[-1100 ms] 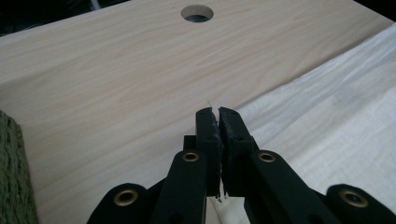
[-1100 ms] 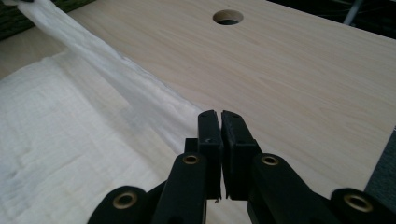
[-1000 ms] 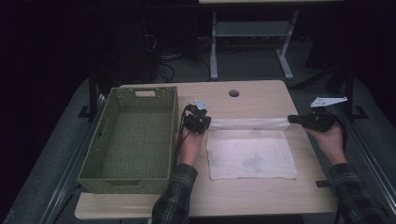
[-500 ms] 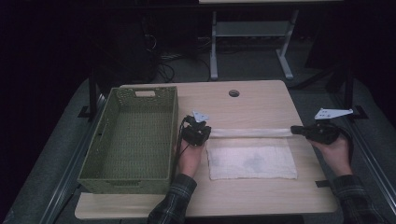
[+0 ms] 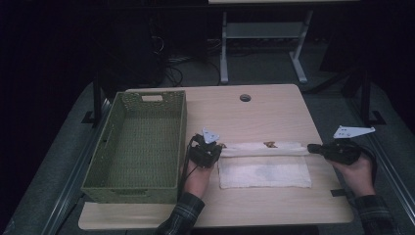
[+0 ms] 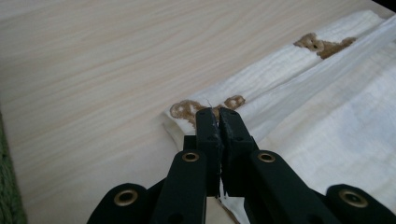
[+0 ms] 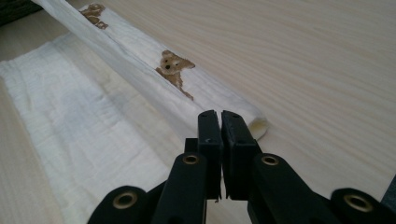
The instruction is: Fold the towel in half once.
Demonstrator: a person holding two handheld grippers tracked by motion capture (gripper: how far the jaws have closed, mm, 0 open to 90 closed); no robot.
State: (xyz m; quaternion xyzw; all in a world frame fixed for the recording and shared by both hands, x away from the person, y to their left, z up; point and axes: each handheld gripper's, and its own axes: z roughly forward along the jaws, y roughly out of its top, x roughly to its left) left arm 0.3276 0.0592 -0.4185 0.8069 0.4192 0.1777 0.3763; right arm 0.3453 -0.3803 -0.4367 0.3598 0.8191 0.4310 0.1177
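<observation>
While the green basket point(image 5: 137, 147) stands empty along the left of the table point(image 5: 264, 107), just beside the left hand point(image 5: 197, 178), nothing lies between the two grippers but the cloth point(image 5: 264, 171). It is a white, crinkled cloth with small brown bear prints point(image 7: 173, 66), spread flat near the front edge, its far edge folded over into a long band. The left gripper point(image 6: 217, 116) has its fingers clamped on the band's left end, the right gripper point(image 7: 219, 119) clamps the right end. Bare wood runs beyond the cloth up to a round hole point(image 5: 245, 98); the right gripper sits close to the table's right edge.
</observation>
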